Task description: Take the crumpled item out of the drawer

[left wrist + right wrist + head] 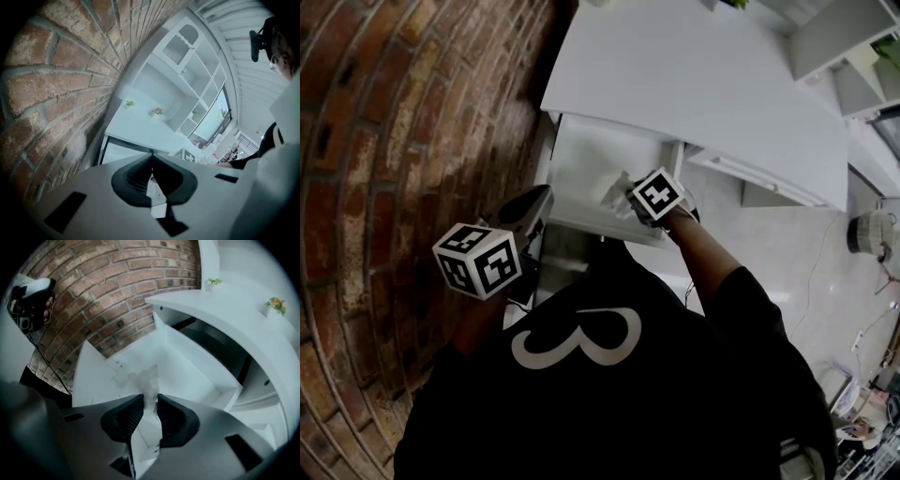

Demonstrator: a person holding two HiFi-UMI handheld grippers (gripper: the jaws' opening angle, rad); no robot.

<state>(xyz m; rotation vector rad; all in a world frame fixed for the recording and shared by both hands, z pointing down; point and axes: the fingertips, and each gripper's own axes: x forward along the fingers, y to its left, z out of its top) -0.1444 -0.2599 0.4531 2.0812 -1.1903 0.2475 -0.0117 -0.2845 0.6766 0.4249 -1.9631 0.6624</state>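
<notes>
R gripper (150, 401) clamped on crumpled white item (144, 379), pinching its near edge over the open drawer (187, 364), prob. to lift it out. L gripper (152, 158) jaws together, empty, held aside by brick wall (56, 84).

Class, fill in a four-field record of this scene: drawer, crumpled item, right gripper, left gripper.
drawer: white, pulled open
crumpled item: white, pinched between two jaws at the open drawer
right gripper: shut on the crumpled item
left gripper: jaws together, nothing between them, held near the brick wall
</notes>
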